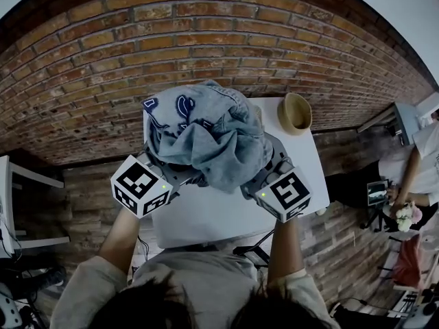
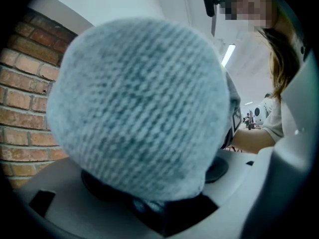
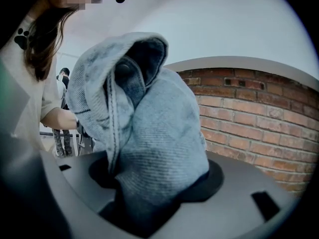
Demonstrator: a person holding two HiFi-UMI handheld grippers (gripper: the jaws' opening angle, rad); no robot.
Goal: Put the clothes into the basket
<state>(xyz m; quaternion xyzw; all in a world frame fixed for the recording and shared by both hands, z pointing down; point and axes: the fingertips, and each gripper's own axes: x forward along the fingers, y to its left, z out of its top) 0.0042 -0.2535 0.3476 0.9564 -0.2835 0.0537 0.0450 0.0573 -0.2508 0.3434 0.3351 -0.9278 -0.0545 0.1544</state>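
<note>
- Left gripper [image 1: 177,175] and right gripper [image 1: 259,181] each clamp the bunched denim garment [image 1: 206,139] above the white table [image 1: 206,219].
- Wicker basket [image 1: 308,112] stands at the table's far right corner.

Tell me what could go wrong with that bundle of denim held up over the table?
1. The denim garment is bunched between the left tool and right tool with folds hanging loose; it might slip onto the table.
2. The basket at the table's far corner looks small for this bundle; cloth could drape over its rim or tip it.
</note>
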